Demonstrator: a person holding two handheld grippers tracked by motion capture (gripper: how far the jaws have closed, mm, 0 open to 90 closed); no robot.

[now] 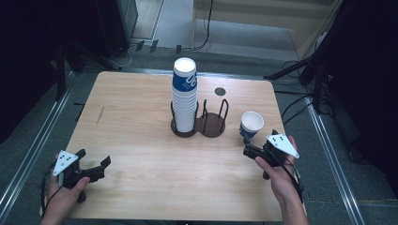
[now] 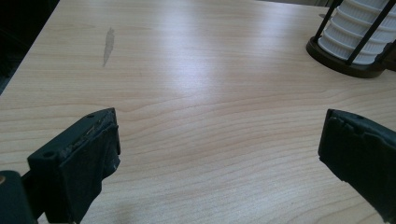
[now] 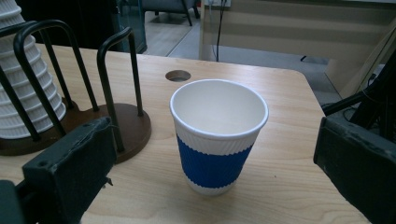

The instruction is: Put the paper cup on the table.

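the cup stack [image 2: 357, 32] was cut off at the top corner beyond the left gripper [image 2: 219, 149], only its ribbed base showing inside the dark holder [image 1: 198, 124]. the left gripper's jaws were spread wide over bare table [image 1: 141, 154]. the right gripper [image 3: 215, 172], held in a hand [image 1: 277, 173] at the table's near edge, had jaws spread too, a blue-banded cup [image 3: 218, 135] standing upright just ahead between them, untouched.

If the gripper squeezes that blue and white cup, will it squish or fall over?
The paper cup is probably light and looks empty, so a nudge might tip or slide it. Its thin open rim would likely squash under a hard squeeze. The ribbed blue band should give the right gripper decent hold.
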